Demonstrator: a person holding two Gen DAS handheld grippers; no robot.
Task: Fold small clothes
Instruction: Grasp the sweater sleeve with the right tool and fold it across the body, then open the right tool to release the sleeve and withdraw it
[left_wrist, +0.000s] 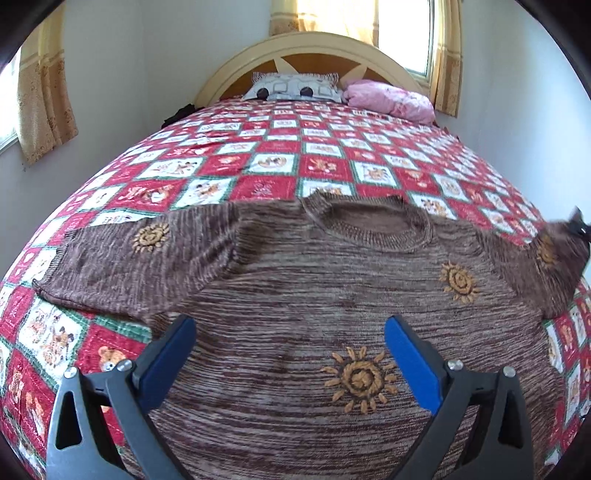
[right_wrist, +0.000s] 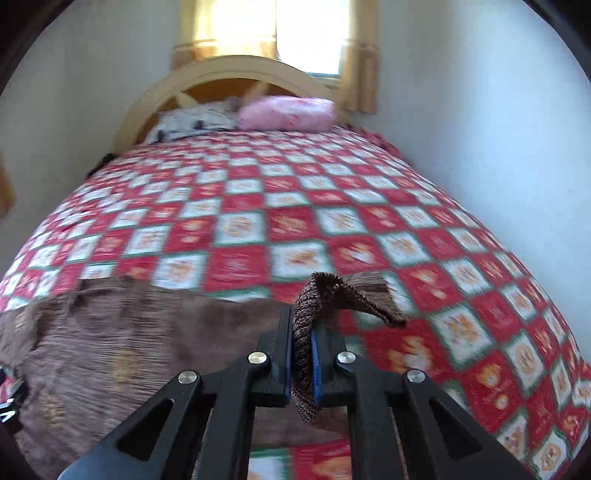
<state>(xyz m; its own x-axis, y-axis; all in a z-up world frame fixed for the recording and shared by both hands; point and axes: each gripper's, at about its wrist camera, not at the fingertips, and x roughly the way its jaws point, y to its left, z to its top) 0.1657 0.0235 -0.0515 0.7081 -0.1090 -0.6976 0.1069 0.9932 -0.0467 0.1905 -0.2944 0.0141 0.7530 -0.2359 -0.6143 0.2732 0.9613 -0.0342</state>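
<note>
A small brown knitted sweater (left_wrist: 295, 295) with orange sun motifs lies face up on the bed, neck hole toward the headboard, its left sleeve spread flat. My left gripper (left_wrist: 290, 326) hovers over the sweater's body with its blue pads wide apart and nothing between them. My right gripper (right_wrist: 303, 332) is shut on the ribbed cuff of the right sleeve (right_wrist: 343, 291), which is lifted off the quilt and curls over the fingertips. In the left wrist view the right gripper (left_wrist: 578, 225) shows at the far right edge, holding up that sleeve (left_wrist: 546, 258).
The bed carries a red, white and green checked quilt (left_wrist: 258, 166). A patterned pillow (left_wrist: 291, 86) and a pink pillow (left_wrist: 391, 98) rest against the wooden headboard (left_wrist: 310, 48). White walls stand close on both sides, with curtained windows behind and at left.
</note>
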